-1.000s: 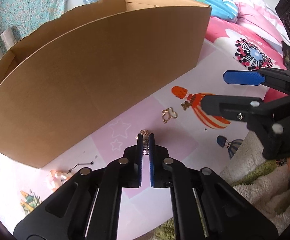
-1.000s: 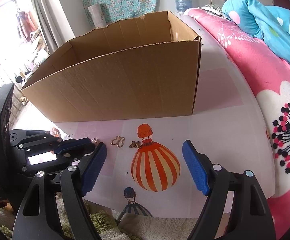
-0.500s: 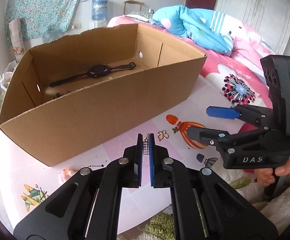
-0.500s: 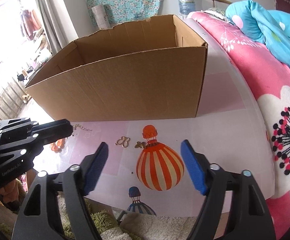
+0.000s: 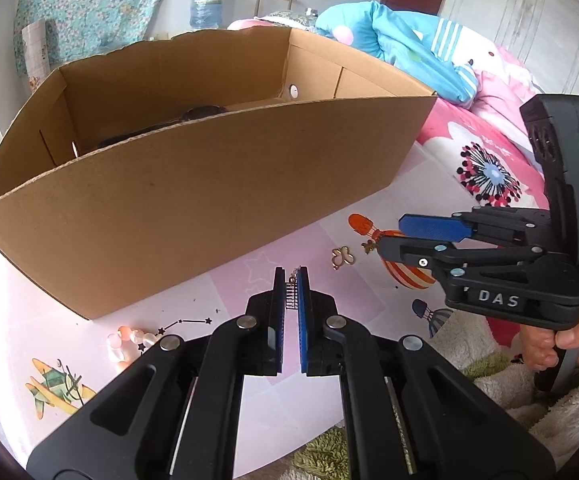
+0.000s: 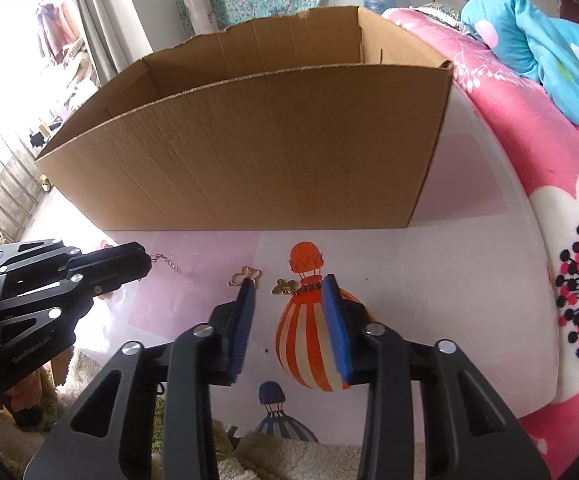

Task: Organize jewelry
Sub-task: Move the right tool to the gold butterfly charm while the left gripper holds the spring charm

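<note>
Corrugated brown cardboard forms the biggest shape we see: a long open box [image 5: 209, 184] standing on a glossy pink tabletop [image 5: 273, 412] printed with a striped orange balloon [image 6: 313, 336]. Something dark lies on the box floor, too hidden for us to name. Our left gripper [image 5: 292, 280], black with ribbed blue pads, is pinched nearly together on a thin metal chain [image 5: 291, 292] with a small comb-like piece, held above the table in front of the box. Our right gripper [image 6: 289, 308] hovers low with a moderate gap between its fingers and nothing in them, just behind a tiny gold butterfly charm [image 6: 285, 287]. Beside that lies a gold open-wire butterfly [image 6: 244, 276]. Pale peach beads [image 5: 127, 340] sit near the box's left corner.
</note>
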Action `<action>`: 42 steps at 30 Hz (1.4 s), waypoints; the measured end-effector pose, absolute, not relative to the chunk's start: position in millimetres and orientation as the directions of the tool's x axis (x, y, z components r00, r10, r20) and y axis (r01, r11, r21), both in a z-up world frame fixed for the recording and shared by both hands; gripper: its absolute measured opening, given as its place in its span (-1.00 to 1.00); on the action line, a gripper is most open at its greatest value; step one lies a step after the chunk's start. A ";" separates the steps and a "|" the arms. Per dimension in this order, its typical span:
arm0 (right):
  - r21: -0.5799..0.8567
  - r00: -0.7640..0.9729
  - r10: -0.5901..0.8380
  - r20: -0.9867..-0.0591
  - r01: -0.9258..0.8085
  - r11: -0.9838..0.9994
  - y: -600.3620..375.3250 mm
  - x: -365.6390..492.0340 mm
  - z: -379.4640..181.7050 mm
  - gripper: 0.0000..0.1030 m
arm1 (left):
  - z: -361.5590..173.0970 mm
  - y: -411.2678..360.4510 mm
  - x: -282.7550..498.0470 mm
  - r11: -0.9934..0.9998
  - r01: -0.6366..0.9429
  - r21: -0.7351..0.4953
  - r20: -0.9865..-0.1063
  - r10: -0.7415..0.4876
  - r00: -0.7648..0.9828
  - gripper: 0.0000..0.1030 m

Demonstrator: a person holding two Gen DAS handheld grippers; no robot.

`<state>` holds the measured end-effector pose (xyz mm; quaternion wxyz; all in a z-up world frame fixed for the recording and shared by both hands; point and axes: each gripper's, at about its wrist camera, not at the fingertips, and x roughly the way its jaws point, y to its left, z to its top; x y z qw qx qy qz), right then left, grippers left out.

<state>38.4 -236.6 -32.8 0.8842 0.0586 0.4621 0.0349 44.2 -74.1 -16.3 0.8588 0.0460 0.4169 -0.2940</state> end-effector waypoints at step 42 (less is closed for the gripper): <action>0.009 0.502 0.122 -0.856 -0.221 0.975 -192.8 65.2 -46.9 -0.61 | -20.7 -59.6 54.7 0.826 0.527 -0.199 -0.744 -0.477 0.467 -0.90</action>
